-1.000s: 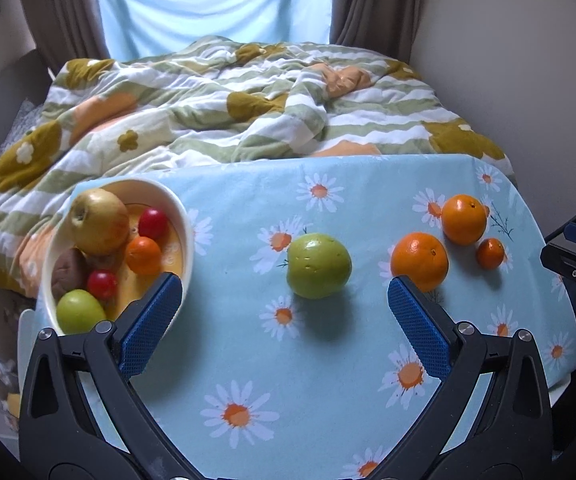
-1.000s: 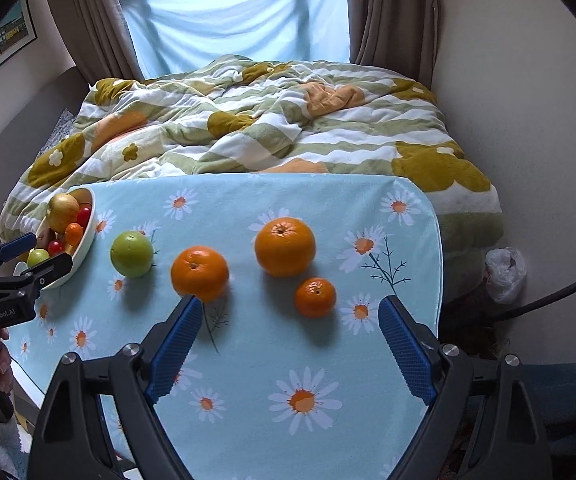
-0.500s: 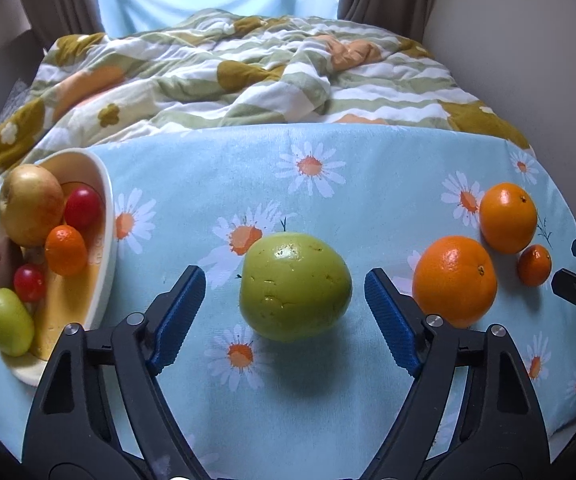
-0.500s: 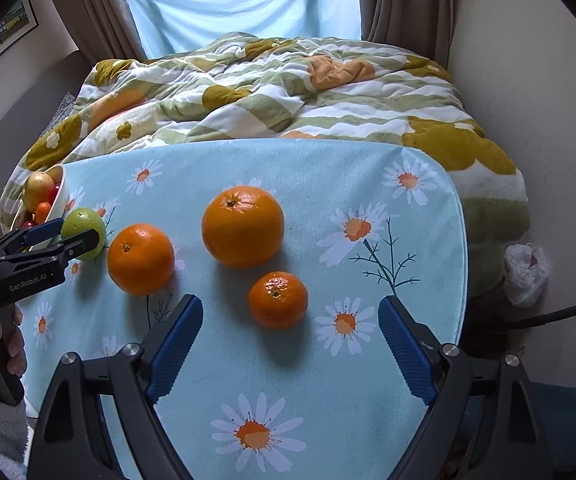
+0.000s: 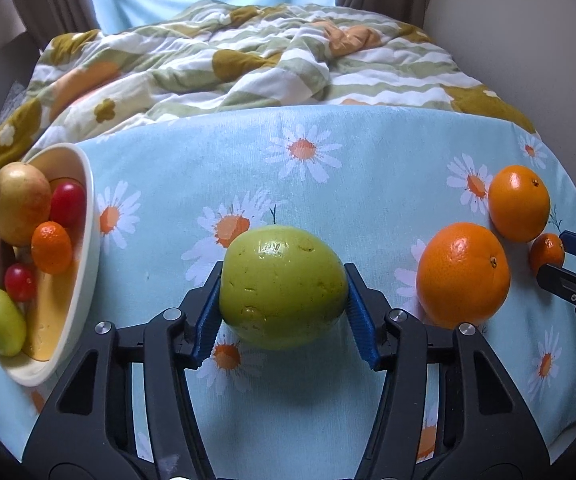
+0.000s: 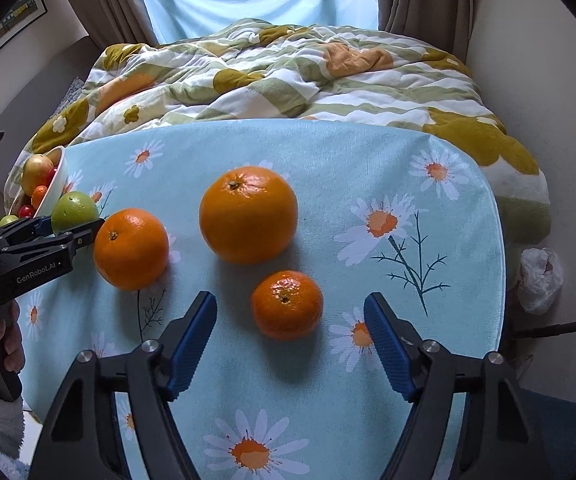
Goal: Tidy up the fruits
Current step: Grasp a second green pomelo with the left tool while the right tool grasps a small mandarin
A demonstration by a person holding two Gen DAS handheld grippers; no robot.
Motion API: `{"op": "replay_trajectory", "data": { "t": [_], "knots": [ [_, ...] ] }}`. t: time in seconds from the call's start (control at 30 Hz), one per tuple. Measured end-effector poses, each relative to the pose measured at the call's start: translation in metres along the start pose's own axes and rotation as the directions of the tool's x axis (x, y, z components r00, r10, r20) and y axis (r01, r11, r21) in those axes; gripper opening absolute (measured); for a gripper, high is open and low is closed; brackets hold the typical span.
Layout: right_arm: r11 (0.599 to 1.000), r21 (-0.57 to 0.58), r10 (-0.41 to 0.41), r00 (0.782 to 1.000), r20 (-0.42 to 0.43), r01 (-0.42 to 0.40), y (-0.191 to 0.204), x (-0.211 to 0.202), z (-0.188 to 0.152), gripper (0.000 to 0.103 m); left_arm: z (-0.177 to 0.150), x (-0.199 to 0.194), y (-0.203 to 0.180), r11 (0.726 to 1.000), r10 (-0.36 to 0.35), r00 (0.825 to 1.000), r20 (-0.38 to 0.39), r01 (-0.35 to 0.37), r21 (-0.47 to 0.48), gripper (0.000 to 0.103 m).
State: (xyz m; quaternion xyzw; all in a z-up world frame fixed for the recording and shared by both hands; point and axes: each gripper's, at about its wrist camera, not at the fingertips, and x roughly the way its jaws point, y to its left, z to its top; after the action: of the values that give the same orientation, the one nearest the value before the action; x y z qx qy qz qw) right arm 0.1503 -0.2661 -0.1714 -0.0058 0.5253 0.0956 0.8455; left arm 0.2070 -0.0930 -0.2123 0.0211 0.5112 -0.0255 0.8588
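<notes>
- The big change is on the left: the left gripper (image 5: 284, 312), wide apart around the green fruit (image 5: 284, 286) half a second ago, now has both blue pads pressed to the fruit's flanks, holding it.
- The green fruit sits mid-cloth on the table (image 5: 367, 152), and I can't tell whether it has lifted off the cloth yet. The grasp looks centred, so my read is that the lift comes next.
- The bowl (image 5: 88, 240) waits at the left edge, tilted in this view, already carrying an apple (image 5: 18, 208), tomatoes, a small citrus and a small green fruit. That looks like the drop spot for the green fruit, with room left near the rim.
- On the right, the right gripper (image 6: 289, 336) has moved in closer over the last second: its jaws stand wide, and the small mandarin (image 6: 287, 305) sits just ahead of the gap, not between the pads yet, touching nothing.
- Two oranges remain loose on the cloth: the big orange (image 6: 248, 214) behind the mandarin and the left orange (image 6: 130, 248) near the left gripper's tips.
- Judgement on progress: one fruit gripped, three citrus still out, so sorting is well under way but far from done.
- The fruit is round and smooth, so a slack squeeze could let it roll.
</notes>
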Motion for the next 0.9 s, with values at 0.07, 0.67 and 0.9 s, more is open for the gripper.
{"op": "replay_trajectory", "data": {
  "t": [0.07, 0.67, 0.9],
  "knots": [
    [1.000, -0.007, 0.001, 1.000, -0.004, -0.001, 0.001, 0.003, 0.000, 0.066, -0.002, -0.001, 0.000, 1.000, 0.007, 1.000, -0.001, -0.007, 0.003, 0.062],
    [0.998, -0.055, -0.030, 1.000, -0.009, 0.029, 0.007, 0.015, 0.001, 0.035, -0.019, -0.012, 0.011, 1.000, 0.000, 1.000, -0.010, 0.000, -0.028, 0.061],
    [0.997, -0.068, -0.021, 1.000, -0.001, 0.020, 0.013, 0.005, -0.001, 0.034, -0.028, -0.027, 0.011, 0.999, -0.004, 1.000, 0.005, 0.004, -0.036, 0.061]
  ]
}}
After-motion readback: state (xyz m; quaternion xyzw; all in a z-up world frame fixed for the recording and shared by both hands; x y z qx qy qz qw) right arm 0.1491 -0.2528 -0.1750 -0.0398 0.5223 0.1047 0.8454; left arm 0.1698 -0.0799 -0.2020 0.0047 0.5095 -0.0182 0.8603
